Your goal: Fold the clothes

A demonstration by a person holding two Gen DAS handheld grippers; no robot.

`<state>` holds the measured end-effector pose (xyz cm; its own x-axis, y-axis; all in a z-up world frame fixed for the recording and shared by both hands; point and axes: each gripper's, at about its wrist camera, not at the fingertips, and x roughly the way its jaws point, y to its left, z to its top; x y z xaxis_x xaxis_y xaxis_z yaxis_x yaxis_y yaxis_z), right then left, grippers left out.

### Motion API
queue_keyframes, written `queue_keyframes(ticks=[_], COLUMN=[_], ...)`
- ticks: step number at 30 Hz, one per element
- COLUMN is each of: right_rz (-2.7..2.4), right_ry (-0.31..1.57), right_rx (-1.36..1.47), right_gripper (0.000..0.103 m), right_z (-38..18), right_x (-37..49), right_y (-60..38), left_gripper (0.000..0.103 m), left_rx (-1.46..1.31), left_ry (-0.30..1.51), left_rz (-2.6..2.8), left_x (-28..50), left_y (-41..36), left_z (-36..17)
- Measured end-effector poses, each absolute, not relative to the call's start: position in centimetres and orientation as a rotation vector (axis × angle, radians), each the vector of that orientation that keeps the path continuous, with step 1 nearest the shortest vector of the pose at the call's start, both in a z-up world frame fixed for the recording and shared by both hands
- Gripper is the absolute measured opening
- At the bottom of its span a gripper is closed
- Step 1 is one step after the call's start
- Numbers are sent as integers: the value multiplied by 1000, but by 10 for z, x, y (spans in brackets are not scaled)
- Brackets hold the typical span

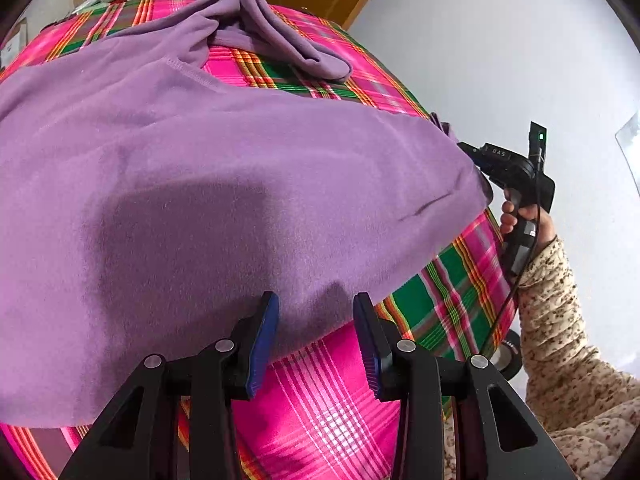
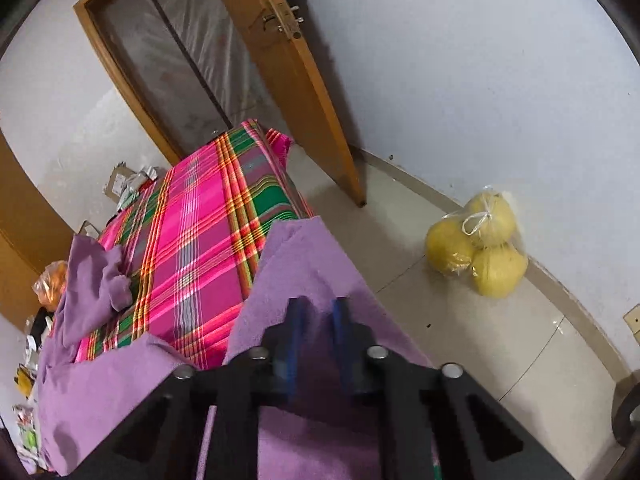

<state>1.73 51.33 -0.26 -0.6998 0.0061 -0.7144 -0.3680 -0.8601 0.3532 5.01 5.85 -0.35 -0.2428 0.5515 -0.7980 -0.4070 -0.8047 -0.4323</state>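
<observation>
Soft purple fleece garment [image 1: 224, 184] spread over pink-and-green plaid-covered surface [image 1: 320, 400]. Left gripper [image 1: 316, 340] released, jaws apart at near hem. Right gripper [image 2: 318, 336] clenched on garment's corner.

Open tiled floor [image 2: 460, 320] lies right of my plaid-covered table [image 2: 192, 240]; a clear bag of yellow pomelos [image 2: 476, 248] and an open wooden door [image 2: 304, 92] bound it.

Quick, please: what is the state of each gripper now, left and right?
Left gripper: open, at the near edge of the purple garment, holding nothing.
Right gripper: narrow gap, purple garment around it; grip cannot be told.
</observation>
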Motion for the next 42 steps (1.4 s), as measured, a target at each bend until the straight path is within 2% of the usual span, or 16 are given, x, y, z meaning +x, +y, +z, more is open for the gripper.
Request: queue_keyframes(ticks=[14, 20, 22, 31, 35, 42], right_rz=[2539, 2377, 2366, 2436, 2545, 2653], right_ry=[593, 624, 705, 700, 623, 479], right_rx=[-709, -772, -799, -877, -969, -1061], right_gripper=[4, 6, 7, 10, 21, 21], right_z=[53, 38, 30, 22, 21, 22], right_x=[76, 70, 71, 79, 75, 72], right_y=[529, 547, 556, 538, 505, 443], left_gripper=[40, 40, 40, 40, 40, 40], left_rx=[-1412, -1405, -1403, -1406, -1411, -1451], left_ry=[-186, -206, -211, -246, -274, -465], left_rz=[2080, 2075, 2071, 2053, 2054, 2238], left_x=[51, 51, 51, 53, 54, 62], left_y=[58, 54, 53, 41, 29, -57], left_z=[-3, -4, -4, -6, -6, -5])
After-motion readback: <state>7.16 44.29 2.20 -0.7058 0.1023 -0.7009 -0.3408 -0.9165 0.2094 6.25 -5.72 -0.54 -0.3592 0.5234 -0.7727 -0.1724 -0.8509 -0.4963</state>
